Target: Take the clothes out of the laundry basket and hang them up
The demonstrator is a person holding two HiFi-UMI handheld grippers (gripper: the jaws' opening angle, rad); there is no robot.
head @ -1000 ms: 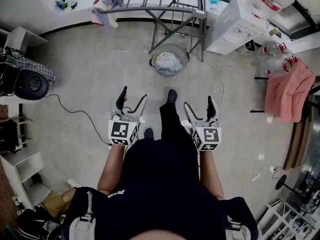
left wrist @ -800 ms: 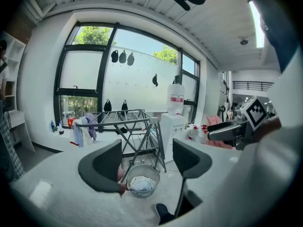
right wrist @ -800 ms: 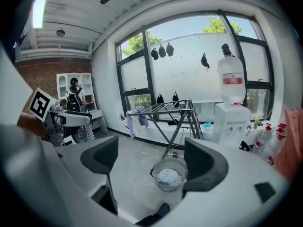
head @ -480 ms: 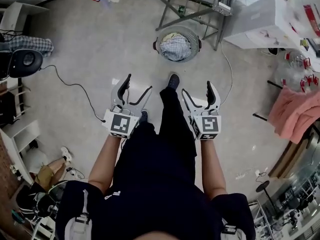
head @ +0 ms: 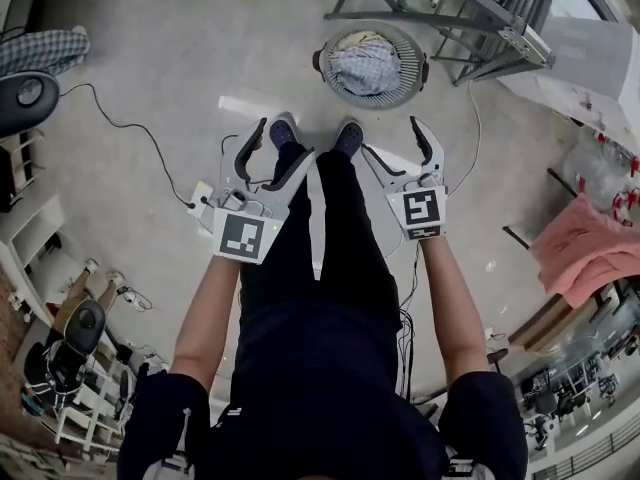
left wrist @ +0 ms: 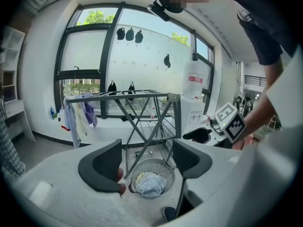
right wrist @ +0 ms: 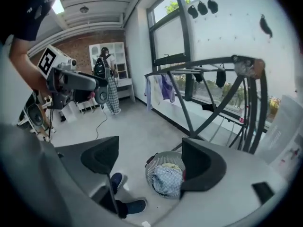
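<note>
Both pairs of fingers hang released and empty, the left gripper [head: 272, 153] and right gripper [head: 398, 148] held level over the person's shoes [head: 346, 138]. The basket [head: 414, 60] sits on the floor just ahead of the fingers and apart from them. It is full of clothes [head: 362, 66], with a checked piece on top.

The reach down carries the likeliest trouble. A rack [head: 455, 13] leg stands just beside the basket on the far side from the fingers, so a wide approach could knock it. The fingers could also close on the basket's slatted wall instead of cloth and lift or tip it. A deep pinch may drag up several tangled pieces at once. A cord [head: 120, 126] trails across the floor to the left of the left fingers and could snag a foot.

No brand or wording is legible. Only the square black-and-white markers on the grippers' cubes show clearly.
</note>
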